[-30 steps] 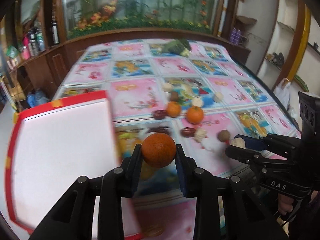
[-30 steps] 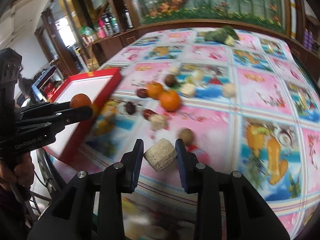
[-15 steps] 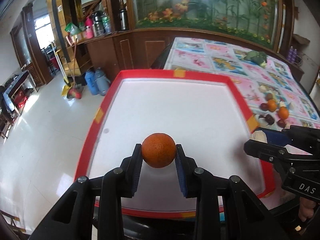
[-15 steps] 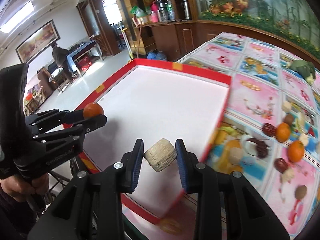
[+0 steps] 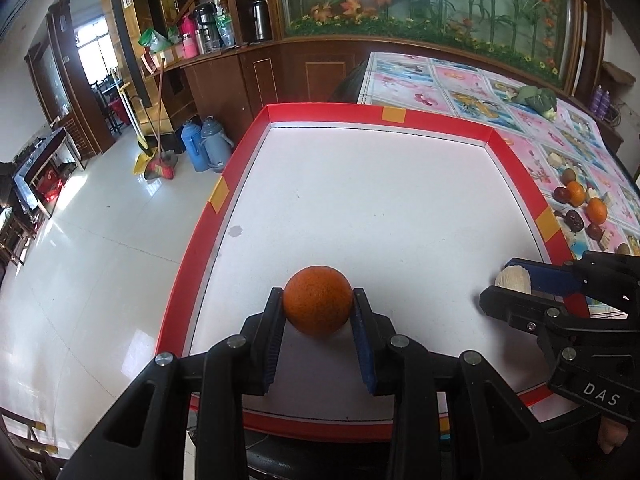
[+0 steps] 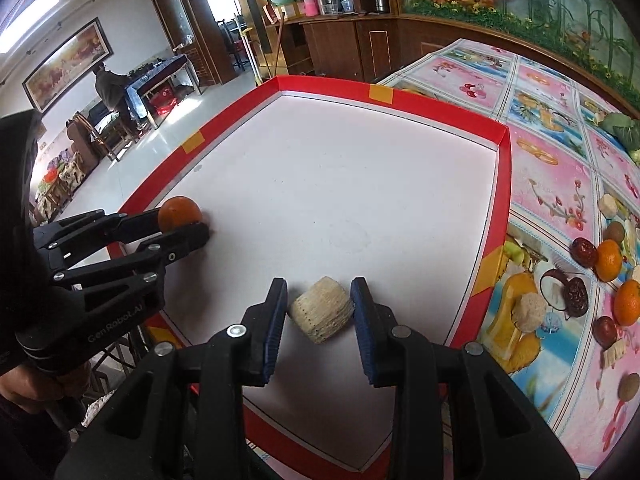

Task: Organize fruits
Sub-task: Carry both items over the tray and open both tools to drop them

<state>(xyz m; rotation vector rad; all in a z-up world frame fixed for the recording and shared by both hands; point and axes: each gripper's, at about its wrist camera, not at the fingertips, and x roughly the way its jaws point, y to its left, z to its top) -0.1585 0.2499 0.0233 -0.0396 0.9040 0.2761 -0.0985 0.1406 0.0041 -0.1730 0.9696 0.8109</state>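
Both grippers lower over tray [image 5: 516, 168]: L [image 5: 318, 312] clamps orange [image 5: 318, 306], R [image 6: 320, 312] clamps beige chunk [image 6: 322, 314].

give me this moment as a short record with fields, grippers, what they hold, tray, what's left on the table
left gripper: shut on orange, low over the tray's left side
right gripper: shut on pale ridged piece, over the tray's near part
tray: red rim, white floor, nothing lying loose in it
tablecloth: two oranges, dark red fruits, brown and pale pieces right of the tray
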